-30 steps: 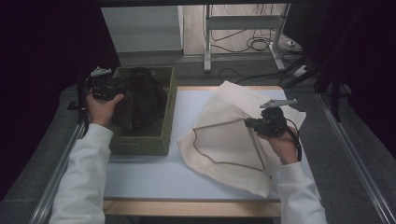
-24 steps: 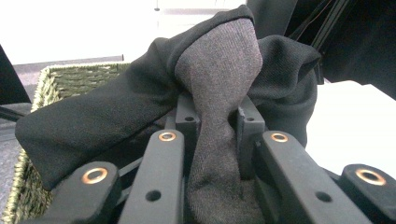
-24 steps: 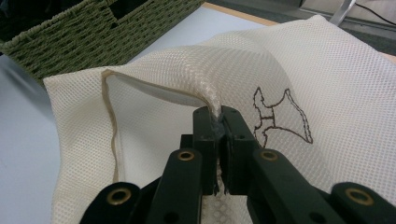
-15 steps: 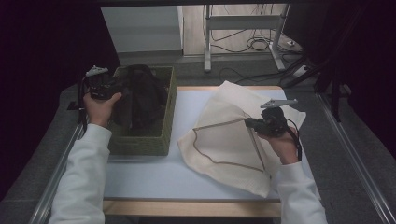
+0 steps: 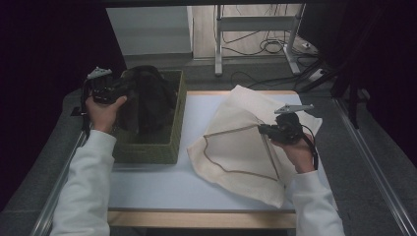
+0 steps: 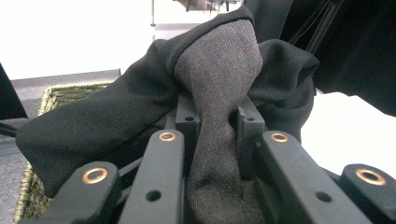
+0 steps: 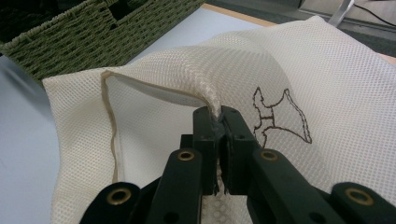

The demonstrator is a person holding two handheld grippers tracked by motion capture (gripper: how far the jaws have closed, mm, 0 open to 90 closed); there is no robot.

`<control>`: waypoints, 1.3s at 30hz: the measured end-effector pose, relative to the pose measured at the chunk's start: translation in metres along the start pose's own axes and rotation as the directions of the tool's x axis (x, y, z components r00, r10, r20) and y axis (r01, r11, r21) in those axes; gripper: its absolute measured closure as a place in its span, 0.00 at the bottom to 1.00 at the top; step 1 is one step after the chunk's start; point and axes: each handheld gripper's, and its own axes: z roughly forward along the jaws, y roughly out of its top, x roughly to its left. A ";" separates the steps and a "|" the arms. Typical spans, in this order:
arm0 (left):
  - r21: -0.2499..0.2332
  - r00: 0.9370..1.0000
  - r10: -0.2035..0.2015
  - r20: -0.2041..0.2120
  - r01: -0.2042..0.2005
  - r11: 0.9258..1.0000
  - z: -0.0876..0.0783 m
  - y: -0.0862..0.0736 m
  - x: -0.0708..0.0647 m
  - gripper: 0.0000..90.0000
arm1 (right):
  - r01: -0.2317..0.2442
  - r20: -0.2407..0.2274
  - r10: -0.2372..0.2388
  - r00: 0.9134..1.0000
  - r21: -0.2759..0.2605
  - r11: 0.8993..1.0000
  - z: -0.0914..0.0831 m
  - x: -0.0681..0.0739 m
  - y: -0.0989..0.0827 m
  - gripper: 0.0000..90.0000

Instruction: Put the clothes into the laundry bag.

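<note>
The left gripper [image 6: 212, 116], clamped on dark cloth [image 6: 219, 70], has lifted it slightly above the basket [image 5: 174, 142]. The right gripper [image 7: 218, 119] remains pinched on the bag [image 7: 299, 70] rim, mouth raised. Transfer into the bag appears imminent.

White table top [image 5: 162, 182] with a wooden front edge — grey floor around it. Metal rails [image 5: 378, 172] run down both sides of the bench. Behind: a metal frame stand [image 5: 255, 29], loose cables [image 5: 268, 46] on the floor, a pale panel [image 5: 147, 29] — dark curtains either side.
</note>
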 end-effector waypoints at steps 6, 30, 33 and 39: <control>-0.009 1.000 0.000 0.001 0.000 1.000 -0.001 0.001 -0.001 0.86 | -0.001 0.000 0.001 1.000 0.000 1.000 0.000 0.000 0.000 0.95; -0.046 1.000 0.006 0.025 -0.005 0.999 -0.013 0.009 -0.008 0.86 | -0.002 0.000 0.002 1.000 -0.002 1.000 0.000 0.000 0.000 0.95; -0.052 1.000 0.007 0.030 -0.005 0.999 -0.015 0.010 -0.008 0.86 | -0.002 -0.001 0.002 1.000 -0.003 1.000 0.000 0.000 0.000 0.95; -0.060 0.999 0.005 0.033 -0.003 0.998 -0.017 0.010 -0.009 0.86 | 0.000 -0.001 0.000 1.000 -0.004 1.000 0.000 -0.001 0.000 0.95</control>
